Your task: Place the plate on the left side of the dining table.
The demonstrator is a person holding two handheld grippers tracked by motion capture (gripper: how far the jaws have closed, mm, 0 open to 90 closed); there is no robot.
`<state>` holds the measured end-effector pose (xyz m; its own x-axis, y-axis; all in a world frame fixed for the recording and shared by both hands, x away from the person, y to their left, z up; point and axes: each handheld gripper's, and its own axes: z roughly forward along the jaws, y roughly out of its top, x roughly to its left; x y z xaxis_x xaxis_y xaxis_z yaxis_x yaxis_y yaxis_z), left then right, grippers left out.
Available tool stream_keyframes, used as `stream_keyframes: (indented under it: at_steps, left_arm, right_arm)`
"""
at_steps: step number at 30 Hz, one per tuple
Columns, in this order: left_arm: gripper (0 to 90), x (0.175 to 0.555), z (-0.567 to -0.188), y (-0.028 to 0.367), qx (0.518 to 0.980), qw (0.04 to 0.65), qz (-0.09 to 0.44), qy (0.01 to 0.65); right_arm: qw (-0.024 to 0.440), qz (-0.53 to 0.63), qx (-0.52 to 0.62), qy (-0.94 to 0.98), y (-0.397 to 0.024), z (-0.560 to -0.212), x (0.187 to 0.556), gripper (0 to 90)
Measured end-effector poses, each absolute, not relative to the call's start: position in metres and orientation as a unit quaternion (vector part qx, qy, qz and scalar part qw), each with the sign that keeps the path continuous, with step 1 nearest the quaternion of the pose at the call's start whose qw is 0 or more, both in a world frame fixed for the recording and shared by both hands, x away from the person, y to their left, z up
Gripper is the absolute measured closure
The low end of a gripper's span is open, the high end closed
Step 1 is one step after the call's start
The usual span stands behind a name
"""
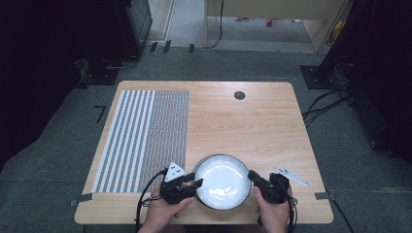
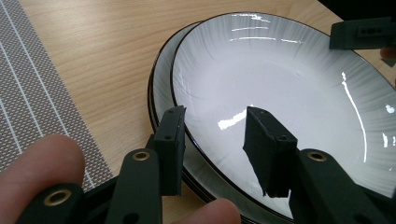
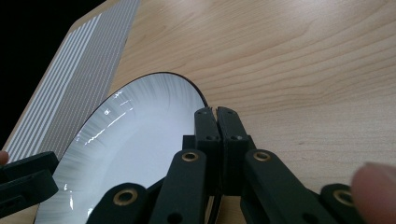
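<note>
High view, left claw (image 1: 196, 184) released astride white plate (image 1: 222, 180) rim, right claw (image 1: 252, 175) clenched, seemingly pinching opposite rim.

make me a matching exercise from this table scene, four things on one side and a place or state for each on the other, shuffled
Things:
1. top plate
2. striped mat
3. left gripper
4. right gripper

Places or states:
A. jaws pressed together at the plate's rim
B. lies along the table's left side
C. white, glossy, stacked on another plate
D. jaws apart, one either side of the plate's rim

Pairs: 1-C, 2-B, 3-D, 4-A
</note>
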<state>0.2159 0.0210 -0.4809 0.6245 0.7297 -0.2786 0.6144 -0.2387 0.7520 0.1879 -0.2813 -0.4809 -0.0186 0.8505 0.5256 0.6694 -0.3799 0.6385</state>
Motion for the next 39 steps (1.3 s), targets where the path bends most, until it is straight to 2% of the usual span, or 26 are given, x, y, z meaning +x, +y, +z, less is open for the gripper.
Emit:
stream_keyframes:
  at_steps: [21, 26, 27, 31, 39]
  left_arm:
    - [58.7, 0.215, -0.484, 0.017, 0.79, 0.442, 0.06, 0.42]
    - [58.7, 0.216, -0.484, 0.017, 0.79, 0.443, 0.059, 0.421]
    - [58.7, 0.216, -0.484, 0.017, 0.79, 0.443, 0.059, 0.421]
    - [58.6, 0.216, -0.484, 0.017, 0.789, 0.443, 0.059, 0.421]
    - [58.5, 0.216, -0.485, 0.017, 0.789, 0.444, 0.058, 0.42]
  right_arm:
    - [0.098, 0.476, 0.69, 0.536, -0.293, -0.469, 0.186, 90.0]
    - [0.124, 0.456, 0.69, 0.548, -0.294, -0.467, 0.185, 90.0]
    - [0.123, 0.452, 0.692, 0.549, -0.294, -0.467, 0.186, 87.3]
    - [0.106, 0.447, 0.692, 0.558, -0.296, -0.467, 0.187, 78.6]
    - [0.054, 0.41, 0.691, 0.592, -0.285, -0.478, 0.191, 76.8]
